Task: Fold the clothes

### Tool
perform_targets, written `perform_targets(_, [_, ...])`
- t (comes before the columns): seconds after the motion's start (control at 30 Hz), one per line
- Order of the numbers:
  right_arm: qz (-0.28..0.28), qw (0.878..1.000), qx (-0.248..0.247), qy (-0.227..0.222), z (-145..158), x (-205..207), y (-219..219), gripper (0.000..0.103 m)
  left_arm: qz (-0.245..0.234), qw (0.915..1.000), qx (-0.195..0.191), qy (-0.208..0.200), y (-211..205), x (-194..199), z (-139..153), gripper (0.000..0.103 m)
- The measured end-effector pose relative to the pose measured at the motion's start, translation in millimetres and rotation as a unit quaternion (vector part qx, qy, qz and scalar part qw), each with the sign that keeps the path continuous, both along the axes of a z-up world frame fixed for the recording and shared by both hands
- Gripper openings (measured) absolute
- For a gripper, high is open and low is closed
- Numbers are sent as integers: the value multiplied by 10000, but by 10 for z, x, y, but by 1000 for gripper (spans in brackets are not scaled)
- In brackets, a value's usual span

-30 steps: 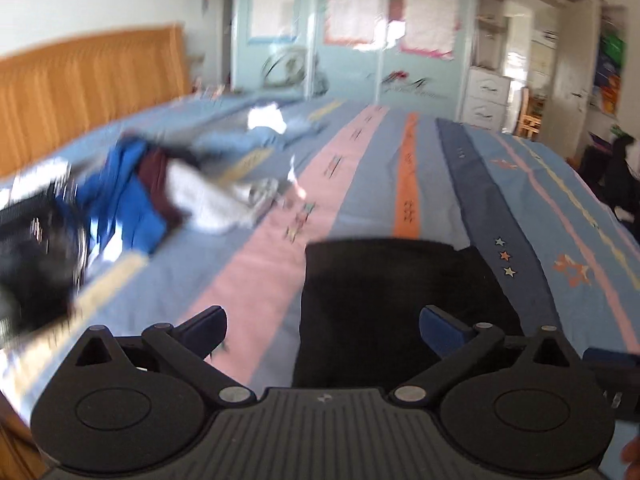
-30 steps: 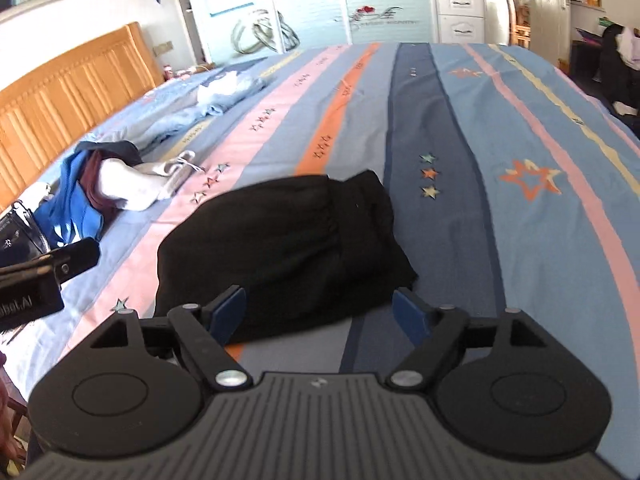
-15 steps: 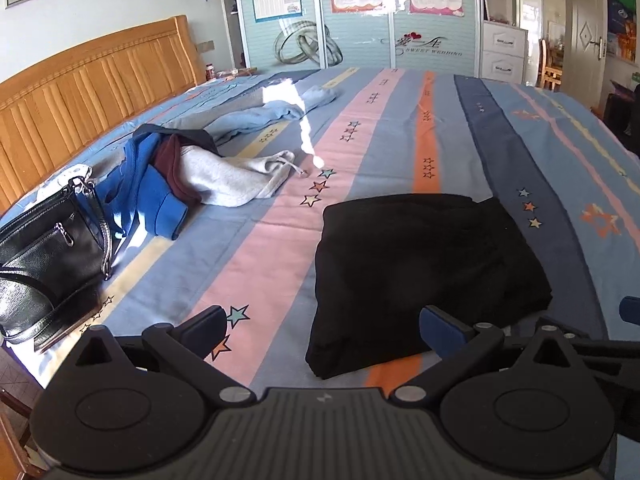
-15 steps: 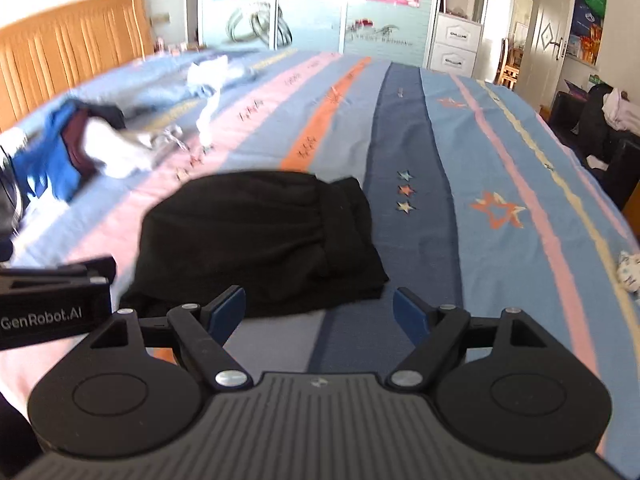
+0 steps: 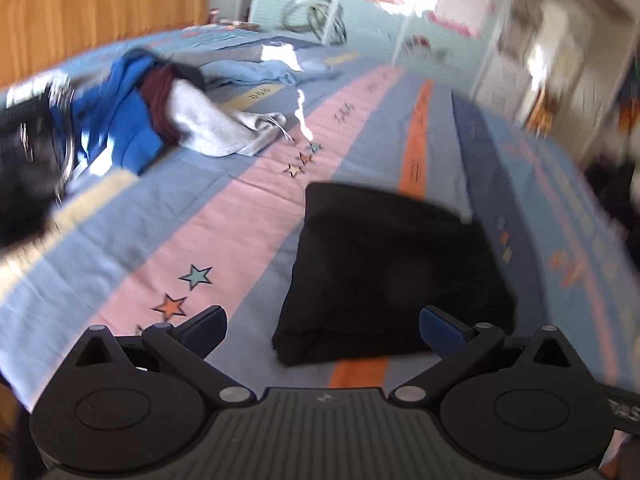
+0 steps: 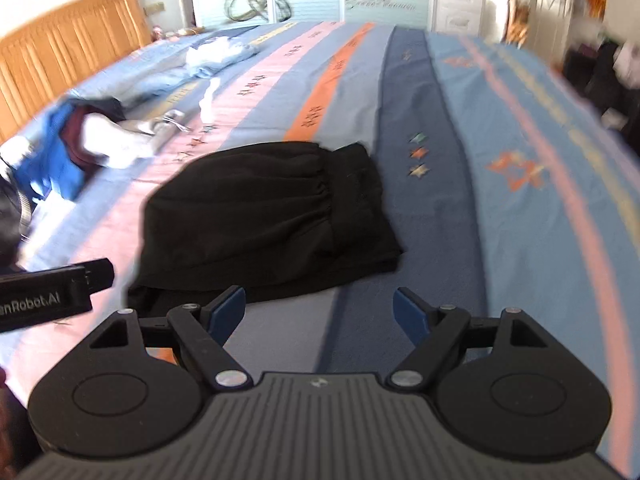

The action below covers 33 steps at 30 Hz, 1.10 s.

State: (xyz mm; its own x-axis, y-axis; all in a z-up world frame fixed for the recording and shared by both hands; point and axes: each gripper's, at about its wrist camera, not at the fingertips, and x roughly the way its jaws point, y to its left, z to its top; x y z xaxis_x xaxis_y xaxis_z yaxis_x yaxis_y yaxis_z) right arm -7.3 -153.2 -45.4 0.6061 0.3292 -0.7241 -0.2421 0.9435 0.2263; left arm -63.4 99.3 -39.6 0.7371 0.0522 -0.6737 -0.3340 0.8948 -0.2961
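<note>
Both grippers have been brought lower and closer to the near edge of the bed (image 6: 520,240) than half a second ago, and the left view has been swung so that the black garment (image 5: 392,272) now sits nearer its right finger. This is judged as a settling-in toward the garment's near hem — the next fold is about to be set up, not yet begun.

The left gripper (image 5: 322,326) is released, its blue-padded fingers spread with nothing between them; the right gripper (image 6: 320,308) is likewise released and empty, just short of the garment's near hem.

The black garment (image 6: 260,216) is laid on the bed near its near edge, across the pink and orange stripes, already folded into a thick, roughly rectangular pad. It is matte, soft cloth, with a gathered band of fine pleats seen from the right.

Farther off, toward the wooden headboard (image 6: 68,56), a loose heap (image 5: 140,116) is piled — blue, maroon and grey fleecy pieces — and beyond it pale blue cloth (image 5: 264,68), crumpled.
</note>
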Motion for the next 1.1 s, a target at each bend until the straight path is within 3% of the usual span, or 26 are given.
perform_targets(0.03, [-20, 9975, 659, 248, -64, 52, -172, 82, 364, 9982, -448, -165, 199, -50, -76, 102])
perform_targets(0.1, [-187, 9805, 1834, 680, -197, 149, -514, 82, 1053, 9864, -1260, -62, 526, -64, -258, 102])
perform_targets(0.13, [-436, 9700, 2246, 820, -270, 188, -682, 82, 1024, 9852, -1372, 97, 595, -5, -320, 102])
perform_targets(0.17, [-634, 9640, 2435, 858, -316, 219, -807, 82, 857, 9886, -1227, 155, 589, 65, -338, 102])
perform_targets(0.3, [-928, 9602, 2526, 741, -384, 348, -1036, 82, 273, 9960, -847, 118, 572, 349, -366, 102])
perform_targets(0.4, [-1011, 9550, 2709, 665, -414, 500, -1111, 84, 217, 9981, -538, 220, 692, 561, -430, 102])
perform_targets(0.57, [-826, 9628, 2521, 520, -474, 887, -1085, 89, 194, 9947, -901, 455, 953, 882, -738, 102])
perform_targets(0.73, [-592, 9629, 2509, 793, -691, 1403, -986, 89, 12, 9864, -1534, 594, 1074, 1137, -1017, 102])
perform_targets(1.1, [-170, 9573, 2600, 1252, -1112, 2110, -870, 93, -797, 9831, -1574, 492, 1042, 1560, -1126, 102])
